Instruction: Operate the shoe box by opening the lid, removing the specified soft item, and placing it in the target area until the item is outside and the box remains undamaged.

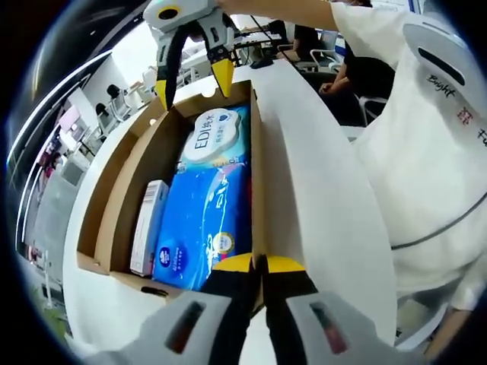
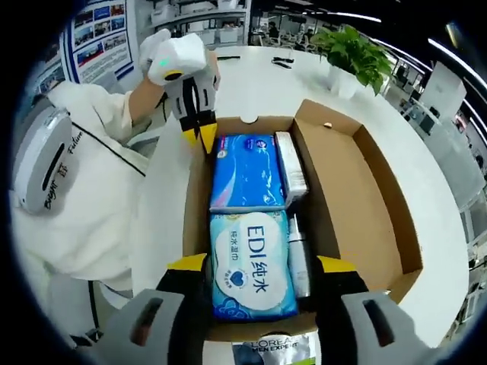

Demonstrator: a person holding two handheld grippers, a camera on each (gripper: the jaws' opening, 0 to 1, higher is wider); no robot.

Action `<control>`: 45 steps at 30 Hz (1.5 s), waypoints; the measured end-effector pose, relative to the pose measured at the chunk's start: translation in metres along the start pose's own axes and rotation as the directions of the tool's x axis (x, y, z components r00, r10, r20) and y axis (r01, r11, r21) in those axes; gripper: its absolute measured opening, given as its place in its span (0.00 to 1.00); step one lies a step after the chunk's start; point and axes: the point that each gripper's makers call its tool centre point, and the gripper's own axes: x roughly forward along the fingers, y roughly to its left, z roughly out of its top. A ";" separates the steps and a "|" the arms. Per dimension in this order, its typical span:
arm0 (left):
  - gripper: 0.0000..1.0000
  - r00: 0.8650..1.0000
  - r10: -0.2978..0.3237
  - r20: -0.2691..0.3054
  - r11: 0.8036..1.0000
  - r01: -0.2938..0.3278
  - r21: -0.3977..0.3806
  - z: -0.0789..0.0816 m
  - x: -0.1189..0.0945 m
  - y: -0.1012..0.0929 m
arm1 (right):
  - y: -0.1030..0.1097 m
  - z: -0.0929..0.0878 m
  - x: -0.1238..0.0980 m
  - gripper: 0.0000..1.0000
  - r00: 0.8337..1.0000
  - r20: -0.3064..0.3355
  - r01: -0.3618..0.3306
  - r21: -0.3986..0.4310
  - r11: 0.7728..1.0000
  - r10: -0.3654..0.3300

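1. Left gripper: rises from the bottom of the left gripper view with its yellow-tipped jaws pressed together, tips touching; in the right gripper view it enters at upper left, tips pointing down and closed
2. Right gripper: jaws spread wide in the right gripper view, yellow tips well apart; in the left gripper view it hangs from the top, jaws apart
3. Person's hand: wrapped around the left gripper's body, forearm leading into a white sleeve
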 end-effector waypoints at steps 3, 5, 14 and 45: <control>0.03 1.000 0.001 0.003 1.000 -0.001 0.000 0.000 0.000 0.000 | 0.000 -0.007 0.007 0.59 0.999 -0.051 -0.001 -0.034 0.999 -0.001; 0.03 1.000 0.001 0.003 1.000 -0.001 0.001 0.000 0.000 0.000 | 0.006 -0.008 0.012 0.62 0.997 -0.068 -0.024 -0.047 0.999 0.021; 0.04 1.000 0.009 -0.006 1.000 -0.009 0.014 0.000 0.002 0.000 | 0.003 -0.011 0.015 0.64 0.993 -0.114 -0.033 -0.064 0.997 0.025; 0.05 0.998 0.057 -0.006 0.998 -0.057 0.036 0.001 0.002 0.002 | 0.031 -0.034 0.060 0.68 0.931 -0.337 -0.190 -0.110 0.976 0.143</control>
